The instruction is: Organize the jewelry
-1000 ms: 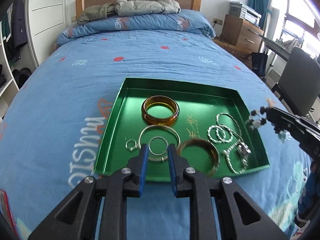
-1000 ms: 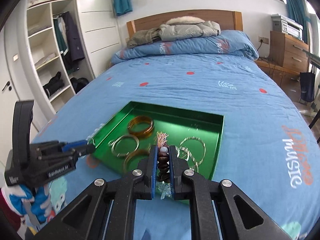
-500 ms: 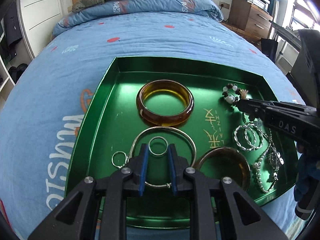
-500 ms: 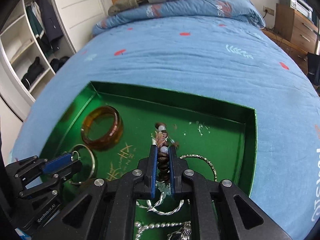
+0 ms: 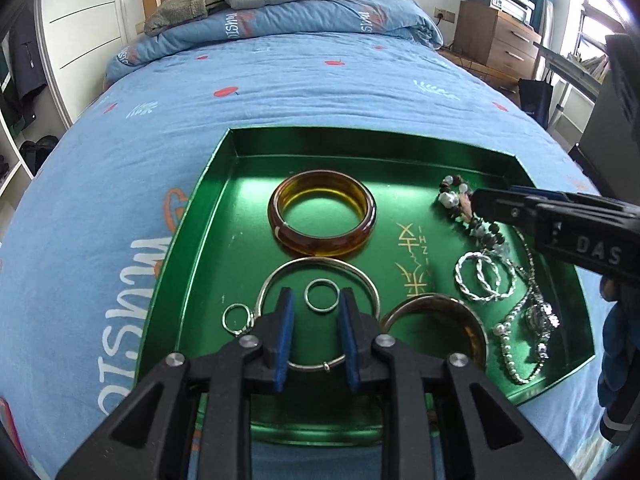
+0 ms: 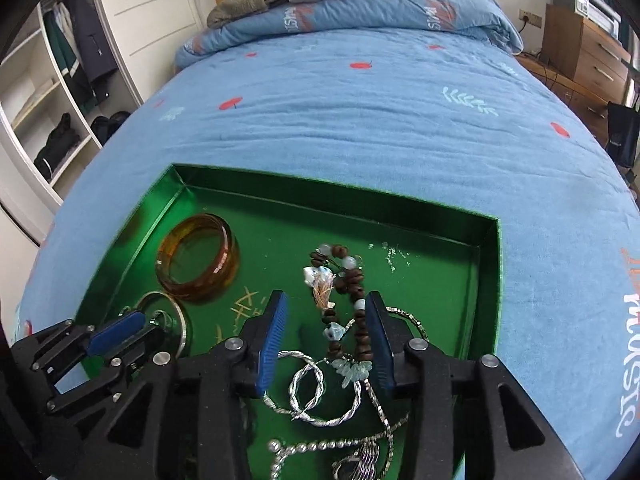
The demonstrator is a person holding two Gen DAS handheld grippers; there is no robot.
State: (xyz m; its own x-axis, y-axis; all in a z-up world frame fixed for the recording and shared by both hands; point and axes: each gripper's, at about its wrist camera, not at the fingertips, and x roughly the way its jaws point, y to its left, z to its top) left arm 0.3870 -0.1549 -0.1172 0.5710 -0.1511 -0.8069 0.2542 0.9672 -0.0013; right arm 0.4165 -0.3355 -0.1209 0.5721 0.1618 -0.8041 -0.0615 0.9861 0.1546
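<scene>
A green tray (image 5: 192,240) lies on the blue bed. My left gripper (image 5: 316,300) points down into its near side. The jaws are opening around a small silver ring (image 5: 322,279) without touching it. That ring lies inside a large thin silver bangle (image 5: 316,264). Behind it sits an amber bangle (image 5: 320,246). My right gripper (image 6: 326,300) hovers over the tray's (image 6: 340,196) right part. Its jaws are opening, and a brown beaded bracelet with pale stones (image 6: 356,280) lies loose on the tray floor between them. The left wrist view shows the same bracelet (image 5: 452,200) beside the right gripper (image 5: 480,200).
Twisted silver hoops (image 5: 460,276), a brown bangle (image 5: 472,328) and a bead chain with a pendant (image 5: 540,320) fill the tray's right side. A folded quilt (image 5: 280,24) lies at the headboard. A wooden drawer unit (image 5: 500,40) stands right and wardrobe shelves (image 6: 48,120) left.
My right gripper came down into the tray with the beaded bracelet, then spread its jaws and let it go. My left gripper moved in over the tray and widened around the small ring.
</scene>
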